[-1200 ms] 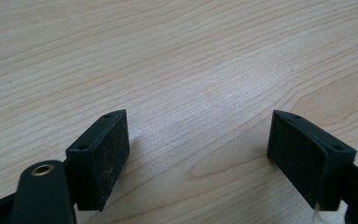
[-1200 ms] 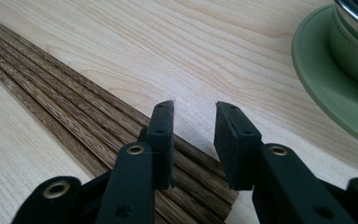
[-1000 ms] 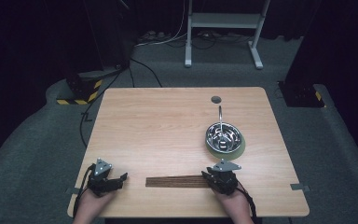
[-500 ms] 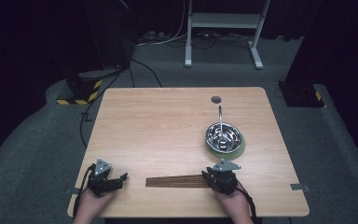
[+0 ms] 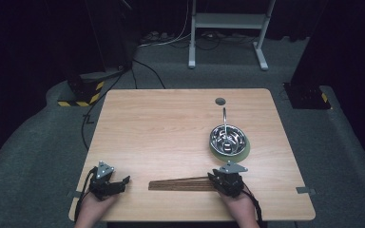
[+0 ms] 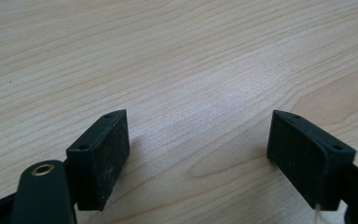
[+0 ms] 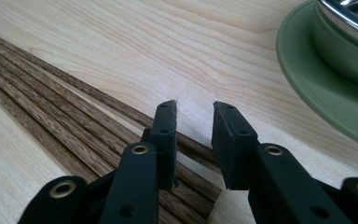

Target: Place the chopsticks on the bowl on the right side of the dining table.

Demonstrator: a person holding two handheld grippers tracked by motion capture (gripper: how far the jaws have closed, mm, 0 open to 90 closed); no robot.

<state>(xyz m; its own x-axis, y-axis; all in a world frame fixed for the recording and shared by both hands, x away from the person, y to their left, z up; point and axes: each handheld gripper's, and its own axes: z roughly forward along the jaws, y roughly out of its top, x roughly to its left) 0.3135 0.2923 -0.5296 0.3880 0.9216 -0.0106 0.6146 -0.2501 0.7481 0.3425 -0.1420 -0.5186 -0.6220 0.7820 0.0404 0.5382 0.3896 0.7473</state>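
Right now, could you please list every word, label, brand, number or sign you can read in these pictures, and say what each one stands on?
None: no readable text in these pictures.
The yellow-and-black hazard stripes on the floor block left of the table are a warning pattern, without words.
The bowl, green plate, chopsticks, left tool and right tool show no marking.

No readable text, labels, brands or numbers anywhere, only marking a yellow-and-black hazard stripe on a dark floor block [image 5: 81, 93] beyond the far left corner of the wooden table [image 5: 161, 128], no wording on it
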